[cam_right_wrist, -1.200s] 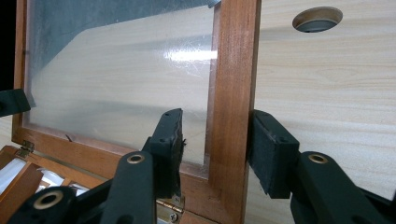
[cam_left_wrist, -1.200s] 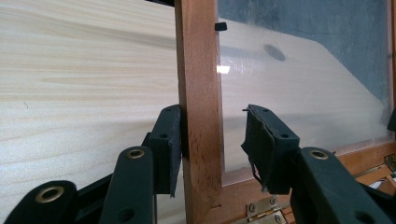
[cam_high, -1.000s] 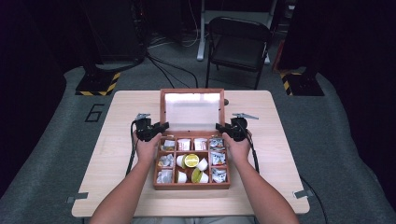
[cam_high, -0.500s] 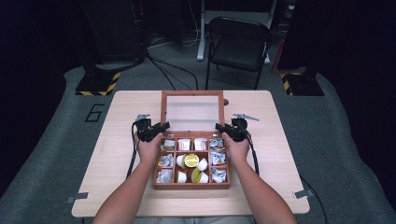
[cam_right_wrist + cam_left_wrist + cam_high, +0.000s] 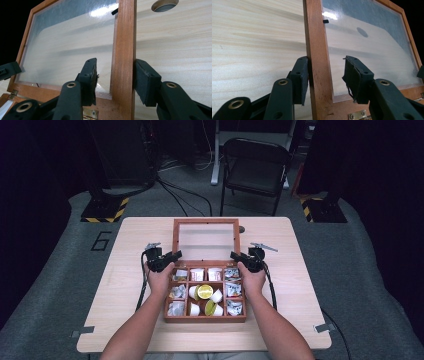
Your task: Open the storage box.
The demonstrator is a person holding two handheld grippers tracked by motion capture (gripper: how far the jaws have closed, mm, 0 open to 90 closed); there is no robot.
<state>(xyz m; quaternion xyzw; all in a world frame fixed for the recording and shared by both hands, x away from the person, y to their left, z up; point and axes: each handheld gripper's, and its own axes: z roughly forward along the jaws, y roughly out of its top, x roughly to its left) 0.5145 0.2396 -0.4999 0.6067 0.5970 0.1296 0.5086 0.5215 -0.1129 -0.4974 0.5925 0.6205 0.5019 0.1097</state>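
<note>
While upright, lid (image 5: 318, 50) inside left gripper (image 5: 325, 72), unclamped.

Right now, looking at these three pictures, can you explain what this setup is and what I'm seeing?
A person sits at a table and holds a hand-operated two-jaw gripper in each hand. There is no robot arm. The wide picture comes from a camera above the person, looking down and forward. The two close-ups come from cameras riding on the grippers, looking along their black jaws.

On the table stands a wooden box divided into compartments, with wrapped packets and small white pods in them. Its glass-paned lid stands open.

The left gripper straddles the lid's left rail and the right gripper straddles its right rail. Neither clamps: one pad lies at the wood and the other stands off.
</note>
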